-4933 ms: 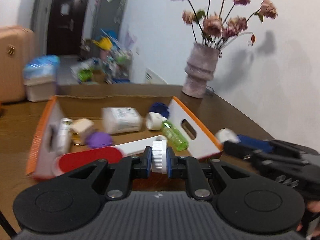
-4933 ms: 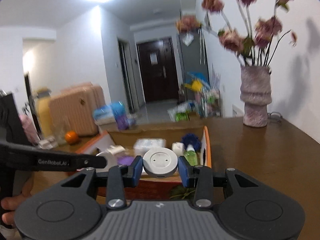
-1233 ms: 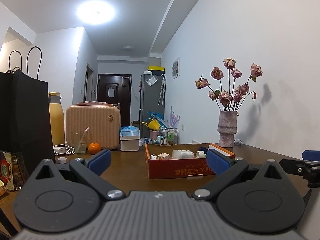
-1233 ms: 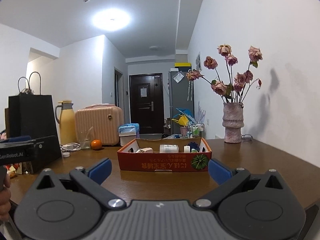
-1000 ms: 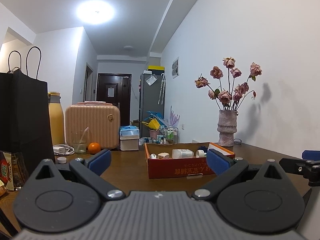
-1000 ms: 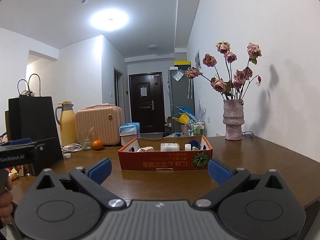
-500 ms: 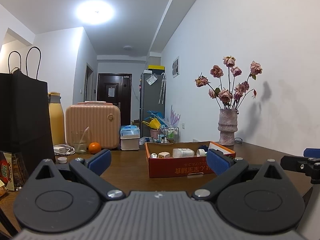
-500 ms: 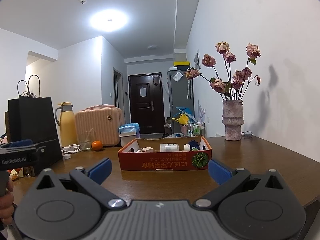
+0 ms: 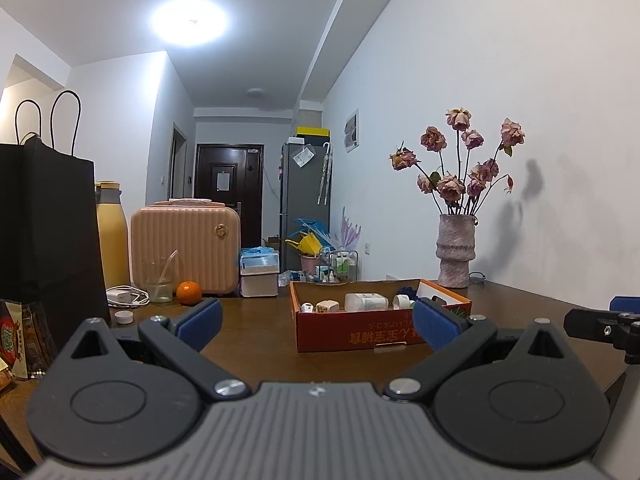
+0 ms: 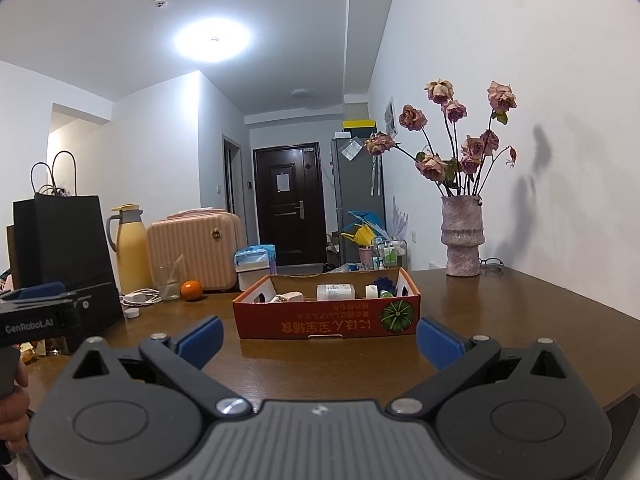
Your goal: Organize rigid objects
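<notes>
An orange cardboard box [image 9: 360,330] [image 10: 320,322] stands on the brown table and holds several small items: a white bottle [image 9: 366,302] [image 10: 335,291], white caps and a dark blue thing [image 10: 383,282]. My left gripper [image 9: 318,326] is open and empty, held back from the box. My right gripper [image 10: 320,342] is open and empty, also well short of the box. Each gripper's side shows in the other's view, the right one in the left wrist view [image 9: 604,326], the left one in the right wrist view [image 10: 40,312].
A vase of dried roses [image 9: 456,252] [image 10: 462,240] stands at the back right by the wall. A black paper bag [image 9: 36,240], yellow flask [image 10: 128,248], pink suitcase [image 9: 186,248], glass [image 9: 160,284], orange [image 9: 189,291] and white cap [image 9: 123,317] stand at the left.
About five seconds ago each gripper held a white round item over the box. Both are now open, empty and drawn back; over the last second almost nothing has moved.
</notes>
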`<state>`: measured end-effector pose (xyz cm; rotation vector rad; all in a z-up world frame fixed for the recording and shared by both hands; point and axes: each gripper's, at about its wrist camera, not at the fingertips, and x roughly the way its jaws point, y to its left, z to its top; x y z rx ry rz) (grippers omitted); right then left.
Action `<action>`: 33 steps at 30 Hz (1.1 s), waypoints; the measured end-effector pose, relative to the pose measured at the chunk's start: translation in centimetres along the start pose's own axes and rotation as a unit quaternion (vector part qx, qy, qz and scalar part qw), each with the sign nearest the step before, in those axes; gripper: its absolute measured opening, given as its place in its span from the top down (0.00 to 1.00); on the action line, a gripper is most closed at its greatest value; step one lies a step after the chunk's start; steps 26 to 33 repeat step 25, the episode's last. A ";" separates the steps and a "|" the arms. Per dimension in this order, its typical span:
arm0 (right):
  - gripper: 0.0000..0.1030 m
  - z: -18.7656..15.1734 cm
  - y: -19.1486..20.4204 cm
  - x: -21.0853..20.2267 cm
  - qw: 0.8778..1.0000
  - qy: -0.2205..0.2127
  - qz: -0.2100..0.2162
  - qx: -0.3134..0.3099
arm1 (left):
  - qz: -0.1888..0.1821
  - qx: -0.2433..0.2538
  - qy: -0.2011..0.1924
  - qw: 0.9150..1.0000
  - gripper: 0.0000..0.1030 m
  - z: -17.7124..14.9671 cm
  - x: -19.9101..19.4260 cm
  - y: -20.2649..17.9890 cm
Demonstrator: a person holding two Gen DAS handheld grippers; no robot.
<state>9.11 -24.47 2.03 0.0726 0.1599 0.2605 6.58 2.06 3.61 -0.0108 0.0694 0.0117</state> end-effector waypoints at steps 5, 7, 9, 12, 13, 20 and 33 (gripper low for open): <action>0.00 -0.2 -0.2 0.2 1.000 0.002 -0.006 0.004 | 0.000 0.000 0.003 1.000 0.00 -0.2 0.1 0.0; 0.00 -0.3 -0.3 0.3 1.000 0.006 -0.006 0.007 | -0.001 0.002 0.007 1.000 0.00 -0.4 0.3 0.0; 0.00 -0.5 -0.4 0.6 1.000 0.010 -0.006 0.009 | 0.001 0.004 0.013 1.000 0.00 -0.6 0.7 0.0; 0.00 -0.9 -0.7 1.1 1.000 0.017 -0.005 0.017 | 0.001 0.005 0.024 1.000 0.00 -0.9 1.3 -0.1; 0.00 -1.0 -0.9 1.3 1.000 0.021 -0.006 0.019 | 0.002 0.004 0.029 1.000 0.00 -1.1 1.6 -0.1; 0.00 -1.8 -2.0 3.3 0.999 0.041 -0.019 0.030 | 0.012 0.002 0.047 0.999 0.00 -2.5 3.7 -0.3; 0.00 -2.2 -3.5 5.6 0.997 0.056 -0.035 0.034 | 0.004 -0.023 0.073 0.997 0.00 -3.3 6.7 0.7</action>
